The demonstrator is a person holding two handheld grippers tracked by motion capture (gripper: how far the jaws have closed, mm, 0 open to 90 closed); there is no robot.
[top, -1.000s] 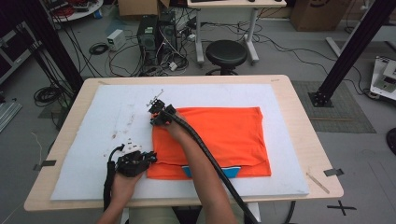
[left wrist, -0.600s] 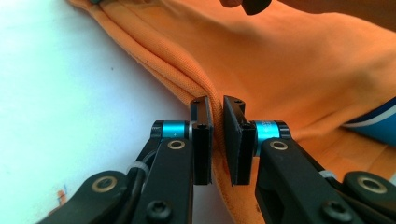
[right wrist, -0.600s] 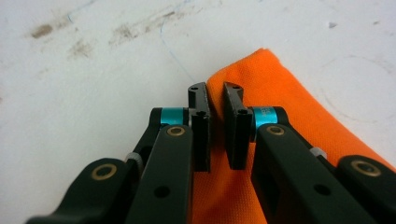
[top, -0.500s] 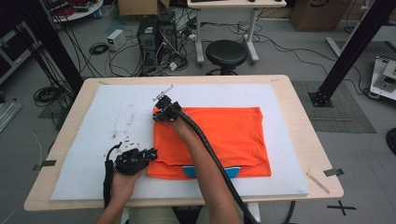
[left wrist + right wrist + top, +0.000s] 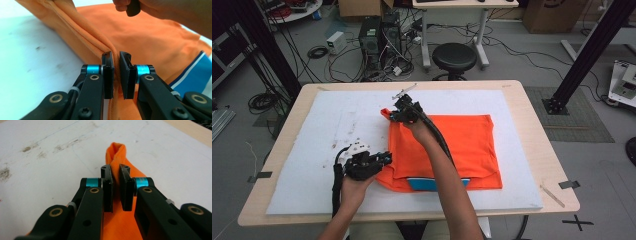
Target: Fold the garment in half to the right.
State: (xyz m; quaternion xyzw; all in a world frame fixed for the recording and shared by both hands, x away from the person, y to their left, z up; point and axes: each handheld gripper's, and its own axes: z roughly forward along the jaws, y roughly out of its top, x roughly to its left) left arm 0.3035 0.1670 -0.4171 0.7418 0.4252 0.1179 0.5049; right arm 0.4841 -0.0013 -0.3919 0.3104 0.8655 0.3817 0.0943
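An orange shirt [image 5: 462,145] with a blue and white panel [image 5: 438,183] at its near hem lies on the white mat [image 5: 327,145]. My left gripper [image 5: 383,159] is shut on the shirt's near left edge [image 5: 110,53], the folded hem pinched between its pads. At the far left corner my right gripper [image 5: 393,116] is shut on the cloth, and a bunched orange tip [image 5: 115,152] sticks up past its pads. Both corners hang slightly lifted off the mat. In the left gripper view, the other hand [image 5: 160,10] shows farther off, over the shirt.
The white mat covers a wooden table [image 5: 532,120]. Dark smudges [image 5: 357,145] mark the mat left of the shirt. Beyond the table stand a black stool [image 5: 454,57] and computer gear with cables [image 5: 382,40] on the floor.
The right gripper has carried the shirt's far left corner rightward and up, folding the left edge over. The left gripper has risen a little with the near corner.
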